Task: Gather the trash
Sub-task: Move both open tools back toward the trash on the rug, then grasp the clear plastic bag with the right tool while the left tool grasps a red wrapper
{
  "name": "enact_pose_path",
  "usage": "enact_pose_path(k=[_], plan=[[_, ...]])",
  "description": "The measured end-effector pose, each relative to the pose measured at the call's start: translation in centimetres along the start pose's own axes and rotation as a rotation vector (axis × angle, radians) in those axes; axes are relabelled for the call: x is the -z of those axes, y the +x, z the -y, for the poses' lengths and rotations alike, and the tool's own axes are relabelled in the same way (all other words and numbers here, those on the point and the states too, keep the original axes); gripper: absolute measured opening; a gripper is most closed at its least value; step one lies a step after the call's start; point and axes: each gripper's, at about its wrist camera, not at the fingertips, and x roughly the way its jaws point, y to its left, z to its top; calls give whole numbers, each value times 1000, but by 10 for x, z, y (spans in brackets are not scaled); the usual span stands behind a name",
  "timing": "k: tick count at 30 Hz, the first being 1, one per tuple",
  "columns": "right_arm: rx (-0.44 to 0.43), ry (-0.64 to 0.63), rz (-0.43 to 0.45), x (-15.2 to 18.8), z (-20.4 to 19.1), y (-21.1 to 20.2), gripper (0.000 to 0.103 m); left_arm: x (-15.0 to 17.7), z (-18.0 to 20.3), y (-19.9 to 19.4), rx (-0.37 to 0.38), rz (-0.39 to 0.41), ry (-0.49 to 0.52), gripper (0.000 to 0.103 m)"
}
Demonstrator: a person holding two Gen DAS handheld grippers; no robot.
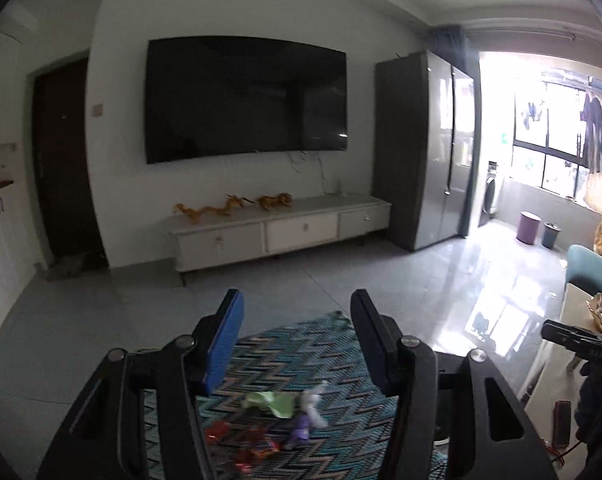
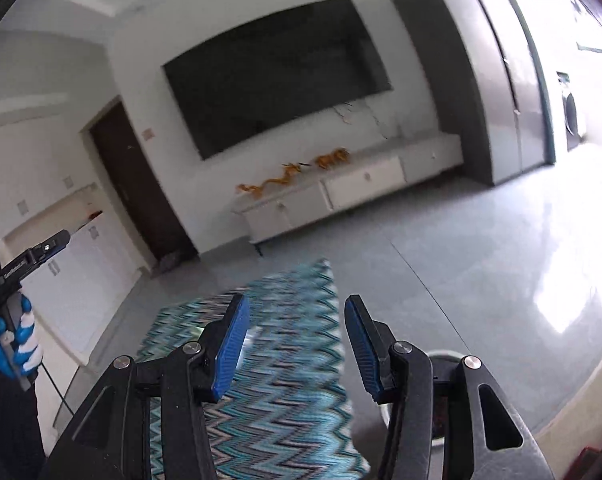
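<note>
a: where's the trash?

b: on the zigzag rug (image 1: pixel 301 360), near its middle toward the edge closest to the left wrist camera. a crumpled pale green wrapper (image 1: pixel 267 402), a white and purple wrapper (image 1: pixel 309 412) just beside it, and red and orange wrappers (image 1: pixel 253 446) close by. all lie loose on the weave, blurred.

a: which way do they point?

b: the white and purple one runs lengthwise away from the camera. the green one lies crosswise. the red ones are too smeared to tell.

a: room to move?

b: the rug's far edge gives onto glossy grey tile floor (image 2: pixel 481 240), bare up to the low white tv cabinet (image 1: pixel 281 230) at the wall. a white round bin (image 2: pixel 441 360) sits just off the rug's right edge, behind the right finger.

a: the jaws?

b: left gripper (image 1: pixel 297 320) stands partly open, nothing between the ribbed blue pads. right gripper (image 2: pixel 297 328) the same, partly open and empty. a blue and white gloved hand (image 2: pixel 15 338) grips the left tool's handle.
</note>
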Motion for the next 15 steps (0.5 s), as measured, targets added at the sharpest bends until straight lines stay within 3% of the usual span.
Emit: enact_pose_path(k=[3, 7, 15], plan=[[-34, -48, 11, -10, -32, -1, 47, -5, -25, -17, -56, 28, 3, 54], [-76, -95, -5, -10, -65, 17, 47, 11, -51, -14, -64, 10, -29, 55], [-92, -104, -141, 14, -82, 102, 47, 102, -79, 70, 39, -180, -45, 57]])
